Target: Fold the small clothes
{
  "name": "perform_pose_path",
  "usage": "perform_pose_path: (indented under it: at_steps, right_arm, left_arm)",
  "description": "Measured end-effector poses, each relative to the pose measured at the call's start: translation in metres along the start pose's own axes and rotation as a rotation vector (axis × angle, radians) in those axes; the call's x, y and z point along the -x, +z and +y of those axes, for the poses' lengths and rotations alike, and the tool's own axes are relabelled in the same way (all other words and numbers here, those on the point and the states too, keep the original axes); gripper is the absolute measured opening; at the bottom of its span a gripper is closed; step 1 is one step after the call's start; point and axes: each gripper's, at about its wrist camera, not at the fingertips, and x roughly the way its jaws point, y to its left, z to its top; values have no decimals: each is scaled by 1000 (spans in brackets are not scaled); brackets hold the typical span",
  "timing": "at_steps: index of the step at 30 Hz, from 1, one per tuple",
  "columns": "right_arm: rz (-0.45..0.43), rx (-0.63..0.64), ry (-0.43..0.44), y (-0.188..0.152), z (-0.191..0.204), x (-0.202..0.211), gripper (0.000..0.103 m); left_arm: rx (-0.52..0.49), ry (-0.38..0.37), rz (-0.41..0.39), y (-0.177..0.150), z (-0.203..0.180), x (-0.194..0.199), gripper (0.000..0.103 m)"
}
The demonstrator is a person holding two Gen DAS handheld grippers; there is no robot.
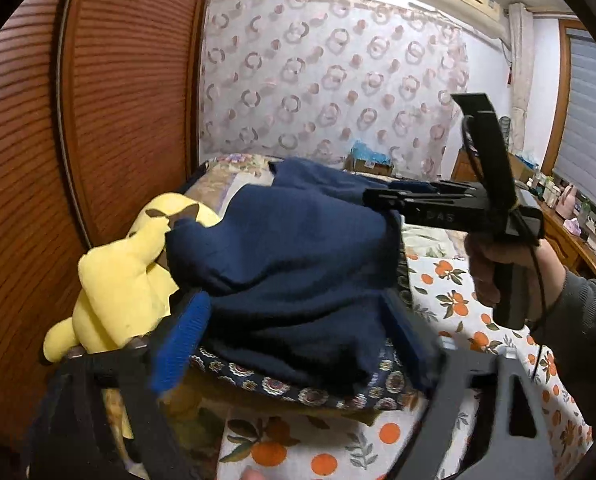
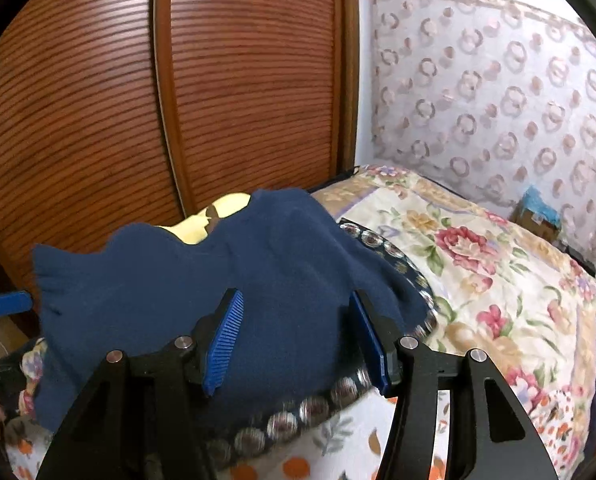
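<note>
My left gripper (image 1: 298, 340) stands wide, empty; my right gripper (image 2: 298, 336) half open, gripping nothing. Both straddle the navy knit garment (image 1: 290, 264), heaped on the bed (image 2: 497, 280). Soft, light, floppy: I'd pinch its 2 hem corners.

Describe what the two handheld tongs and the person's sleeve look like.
Both tongs, left and right, have black angular frames, silver pivot bolts and ribbed blue pads. A thin black cable runs along the right one's handle. The sleeve is dark grey.
</note>
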Motion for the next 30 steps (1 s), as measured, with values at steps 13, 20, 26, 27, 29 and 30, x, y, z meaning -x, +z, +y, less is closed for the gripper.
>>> perform_pose_path:
  at_steps: [13, 20, 26, 27, 29, 30]
  right_arm:
    - [-46, -68, -83, -59, 36, 109, 59]
    - [-63, -122, -154, -88, 63, 162, 63]
    - [-66, -176, -241, -117, 88, 198, 75]
    - [-68, -194, -260, -121, 92, 206, 82]
    - [-84, -231, -295, -130, 99, 224, 85]
    - [-91, -242, -325, -133, 103, 233, 87]
  left_arm:
    - [-76, -76, -24, -12, -50, 36, 103]
    - [-108, -120, -24, -25, -80, 51, 103]
    - [-140, -129, -14, -37, -109, 59, 103]
    - [-142, -131, -15, -38, -113, 61, 103]
    - [-144, -147, -20, -39, -121, 66, 103]
    - [-146, -159, -24, -38, -125, 70, 103]
